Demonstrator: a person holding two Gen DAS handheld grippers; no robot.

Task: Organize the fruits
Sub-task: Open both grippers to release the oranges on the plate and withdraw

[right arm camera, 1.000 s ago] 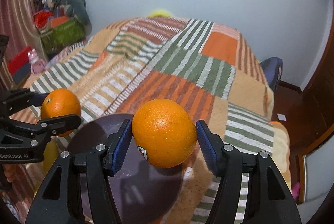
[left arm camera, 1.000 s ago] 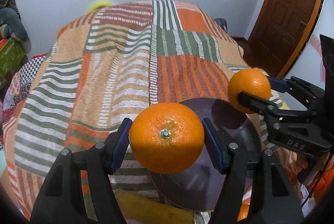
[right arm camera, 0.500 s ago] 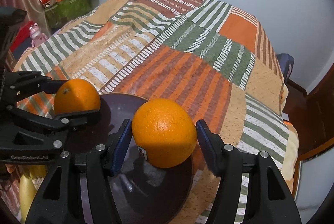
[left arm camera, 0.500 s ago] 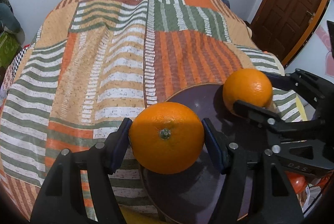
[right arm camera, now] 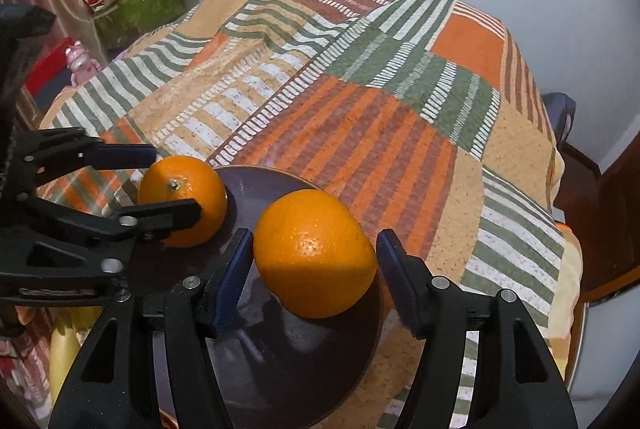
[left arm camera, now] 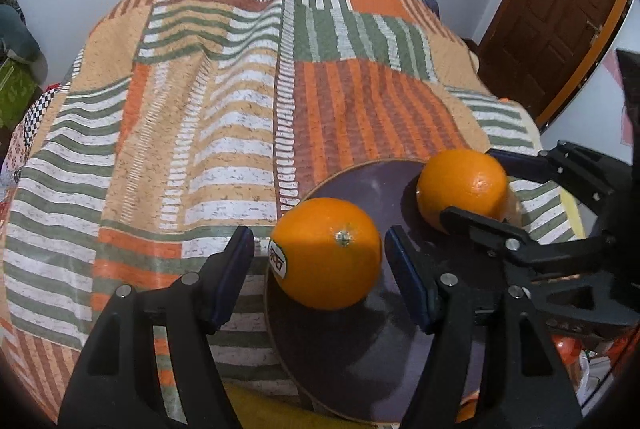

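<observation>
A dark round plate (left arm camera: 360, 349) lies on the striped bedspread (left arm camera: 200, 109). In the left wrist view an orange (left arm camera: 326, 253) with a white sticker rests on the plate's left part. My left gripper (left arm camera: 319, 229) straddles it, its jaws opening, with a gap at each blue pad. In the right wrist view a second orange (right arm camera: 316, 253) sits low over the plate (right arm camera: 280, 369), and my right gripper (right arm camera: 315, 233) is shut on it. Each view shows the other gripper too: the right gripper (left arm camera: 468, 183) with its orange (left arm camera: 460, 185), and the left gripper (right arm camera: 174, 181) around its orange (right arm camera: 182, 201).
The patchwork bedspread (right arm camera: 360, 109) covers the whole bed beyond the plate. Something yellow (left arm camera: 248, 409) lies at the plate's near edge. A brown door (left arm camera: 560, 9) stands to the right. A green box (right arm camera: 136, 9) and soft things sit by the wall on the left.
Both grippers have come down onto the plate. The left jaws have parted and their orange has settled on the plate, sticker now showing. The right orange has turned in its grip.
</observation>
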